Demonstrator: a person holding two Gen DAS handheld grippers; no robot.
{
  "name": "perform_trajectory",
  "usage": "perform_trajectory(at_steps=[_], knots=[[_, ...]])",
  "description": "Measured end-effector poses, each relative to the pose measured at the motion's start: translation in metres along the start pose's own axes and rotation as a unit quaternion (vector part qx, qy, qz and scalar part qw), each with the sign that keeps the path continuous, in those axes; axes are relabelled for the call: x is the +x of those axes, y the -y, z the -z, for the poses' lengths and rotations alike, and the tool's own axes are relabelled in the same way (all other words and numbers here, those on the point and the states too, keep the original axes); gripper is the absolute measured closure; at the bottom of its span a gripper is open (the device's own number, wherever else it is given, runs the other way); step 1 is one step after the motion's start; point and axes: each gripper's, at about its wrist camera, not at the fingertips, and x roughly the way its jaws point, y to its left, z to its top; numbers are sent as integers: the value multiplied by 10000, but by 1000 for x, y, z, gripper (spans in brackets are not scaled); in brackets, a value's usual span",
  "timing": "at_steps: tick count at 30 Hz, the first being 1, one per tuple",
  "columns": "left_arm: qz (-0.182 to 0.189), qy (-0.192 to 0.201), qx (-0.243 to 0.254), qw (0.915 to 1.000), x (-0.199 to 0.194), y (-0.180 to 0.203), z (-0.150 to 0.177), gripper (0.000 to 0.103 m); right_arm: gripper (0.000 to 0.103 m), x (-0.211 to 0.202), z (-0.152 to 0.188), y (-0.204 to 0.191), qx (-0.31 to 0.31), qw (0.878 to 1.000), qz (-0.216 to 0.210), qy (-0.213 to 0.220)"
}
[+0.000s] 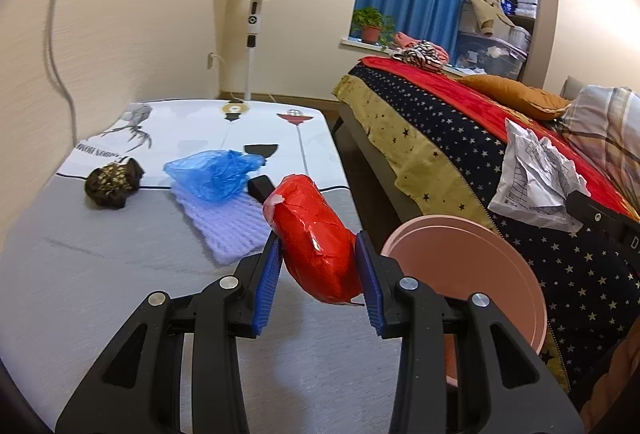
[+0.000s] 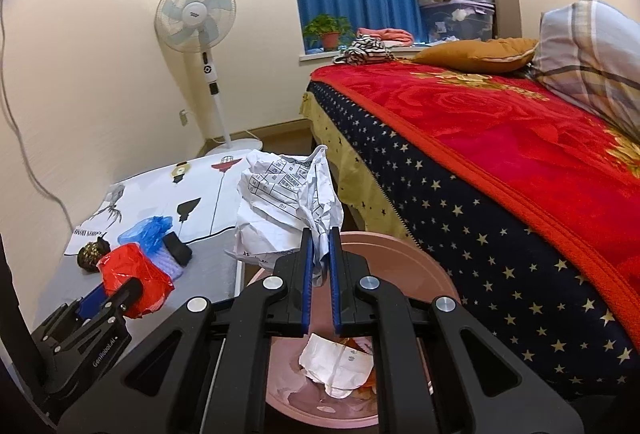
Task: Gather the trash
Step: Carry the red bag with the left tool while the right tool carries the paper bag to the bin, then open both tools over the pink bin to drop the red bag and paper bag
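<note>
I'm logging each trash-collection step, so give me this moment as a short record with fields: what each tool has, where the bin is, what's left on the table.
left tool: shut on red wrapper, beside the bin
right tool: shut on crumpled paper, over the bin
pink bin: between table and bed, already holds white paper and orange scraps
table: blue plastic bag lying on purple knit cloth, dark patterned bundle
not yet done: neither piece dropped
</note>
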Motion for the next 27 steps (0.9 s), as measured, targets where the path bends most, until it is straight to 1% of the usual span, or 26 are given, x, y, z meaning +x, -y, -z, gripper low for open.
perform_trajectory(at_steps=[8, 14, 27], knots=[[278, -52, 158, 9995, 11, 17, 3, 66, 95, 4, -1, 13, 177, 9996, 203, 18], [537, -109, 330, 9980, 19, 31, 6, 66, 95, 10, 0, 15, 206, 9993, 309, -20], [795, -276, 388, 9957, 38, 57, 10, 66, 95, 18, 0, 27, 275, 9976, 626, -93]])
